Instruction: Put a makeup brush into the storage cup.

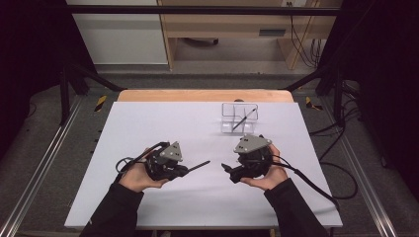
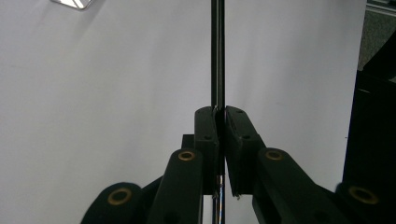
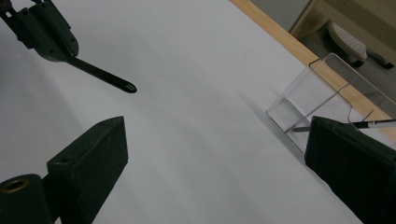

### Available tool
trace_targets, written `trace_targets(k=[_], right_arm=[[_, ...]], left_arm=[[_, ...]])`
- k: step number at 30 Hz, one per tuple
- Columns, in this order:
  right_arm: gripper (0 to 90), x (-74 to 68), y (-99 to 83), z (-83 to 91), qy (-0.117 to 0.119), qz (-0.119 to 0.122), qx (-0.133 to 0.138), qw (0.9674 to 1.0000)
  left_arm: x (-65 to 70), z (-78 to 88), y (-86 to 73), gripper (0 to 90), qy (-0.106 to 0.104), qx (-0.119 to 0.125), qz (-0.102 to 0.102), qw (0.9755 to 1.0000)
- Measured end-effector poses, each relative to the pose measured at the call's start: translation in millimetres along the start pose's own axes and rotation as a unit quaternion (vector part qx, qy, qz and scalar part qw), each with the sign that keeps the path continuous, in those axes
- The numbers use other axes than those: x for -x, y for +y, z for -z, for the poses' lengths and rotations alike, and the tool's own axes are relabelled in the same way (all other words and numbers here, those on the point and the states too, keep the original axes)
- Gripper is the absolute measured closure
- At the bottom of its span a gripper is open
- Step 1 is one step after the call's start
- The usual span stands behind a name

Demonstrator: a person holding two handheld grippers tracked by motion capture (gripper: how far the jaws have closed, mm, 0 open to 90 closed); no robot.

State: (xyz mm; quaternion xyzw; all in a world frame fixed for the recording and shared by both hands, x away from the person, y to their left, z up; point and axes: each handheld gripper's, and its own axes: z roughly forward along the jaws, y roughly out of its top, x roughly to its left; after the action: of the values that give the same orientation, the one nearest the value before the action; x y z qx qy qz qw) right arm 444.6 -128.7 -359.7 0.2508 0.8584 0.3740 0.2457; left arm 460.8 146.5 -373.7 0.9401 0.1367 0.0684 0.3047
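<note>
In the high view, the left gripper [image 1: 189, 170] sat at the lower left of the centre, held in the person's left hand [image 1: 136, 177]. Its jaws were pressed together on a thin black pen [image 1: 198, 165], which stuck out of them toward the middle of the frame. In the left gripper view the two black jaws met at the centre, and the pen [image 2: 217, 51] ran straight up between them to the top edge, over the white table [image 2: 102, 93].

The right gripper [image 1: 227, 169] was at the lower right of the centre in the high view, in the right hand [image 1: 269, 175]. In the right gripper view its jaws stood wide apart, one at the lower left and one at the lower right, with nothing between them.

A clear plastic holder [image 1: 239, 118] stood on the table above the right gripper, well apart from both grippers. A second pen [image 1: 243, 120] leaned inside it.
</note>
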Motion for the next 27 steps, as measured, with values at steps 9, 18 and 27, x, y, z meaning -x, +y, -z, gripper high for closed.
trace_targets(k=[9, 18, 27], right_arm=[[8.0, -7.1, 4.8, -5.2, 0.005, 0.019, -0.009, 0.9998], [9.4, -13.5, 8.5, -6.9, -0.001, 0.049, -0.019, 0.9986], [11.1, -20.1, 11.2, -10.5, -0.002, 0.083, -0.033, 0.9960]], left_arm=[[1.4, 0.0, 9.7, 83.3, -0.003, -0.004, -0.010, 0.9999], [1.6, -0.7, 14.8, 83.4, -0.004, -0.006, -0.015, 0.9999], [1.2, -1.7, 20.3, 83.4, -0.009, -0.013, -0.025, 0.9996]])
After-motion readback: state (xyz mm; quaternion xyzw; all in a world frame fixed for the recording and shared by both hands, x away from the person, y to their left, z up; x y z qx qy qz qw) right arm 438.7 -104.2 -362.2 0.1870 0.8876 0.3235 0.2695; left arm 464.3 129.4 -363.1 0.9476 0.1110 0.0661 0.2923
